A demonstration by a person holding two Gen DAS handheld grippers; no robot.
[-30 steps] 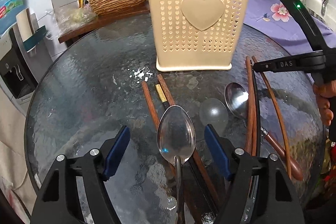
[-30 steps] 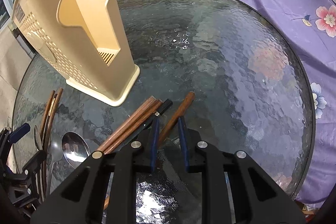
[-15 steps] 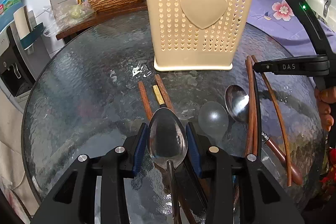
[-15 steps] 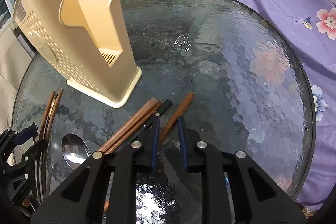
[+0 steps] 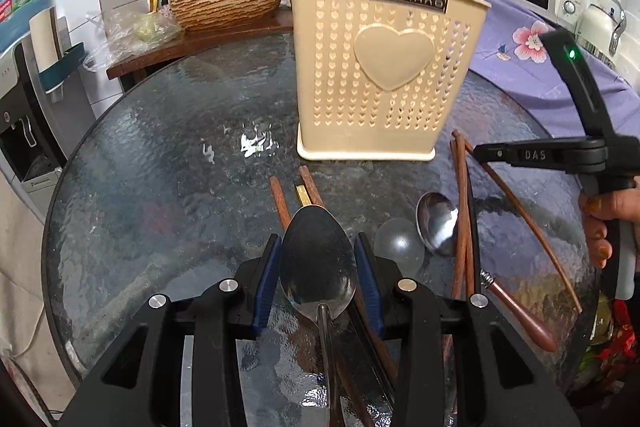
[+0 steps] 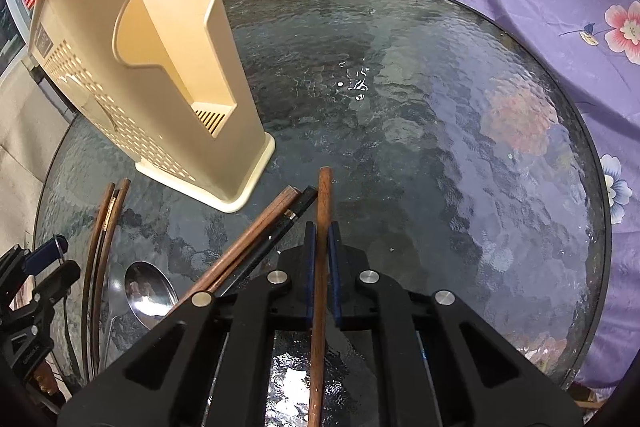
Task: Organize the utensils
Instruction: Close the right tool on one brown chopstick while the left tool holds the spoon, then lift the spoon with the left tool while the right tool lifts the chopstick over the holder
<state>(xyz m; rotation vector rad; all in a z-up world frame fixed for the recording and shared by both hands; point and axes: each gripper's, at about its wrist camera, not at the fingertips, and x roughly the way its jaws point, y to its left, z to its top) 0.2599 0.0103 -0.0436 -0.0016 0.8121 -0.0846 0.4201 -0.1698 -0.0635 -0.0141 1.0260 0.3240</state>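
We are now clamping two utensils: the left tongs (image 5: 318, 263), having closed in, are gripping the steel spoon (image 5: 318, 259), the right tongs (image 6: 322, 259) a wooden chopstick (image 6: 323, 211) (both ready to lift). The cream holder (image 5: 386, 75) is waiting at twelve o'clock on the bench (image 5: 168, 187).

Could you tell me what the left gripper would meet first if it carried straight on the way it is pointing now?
Probably the bare glass table: the left gripper, shut on a metal spoon, points steeply down. If it skimmed above the surface, the cream utensil holder stands next in line, slightly right. Depth is hard to judge.
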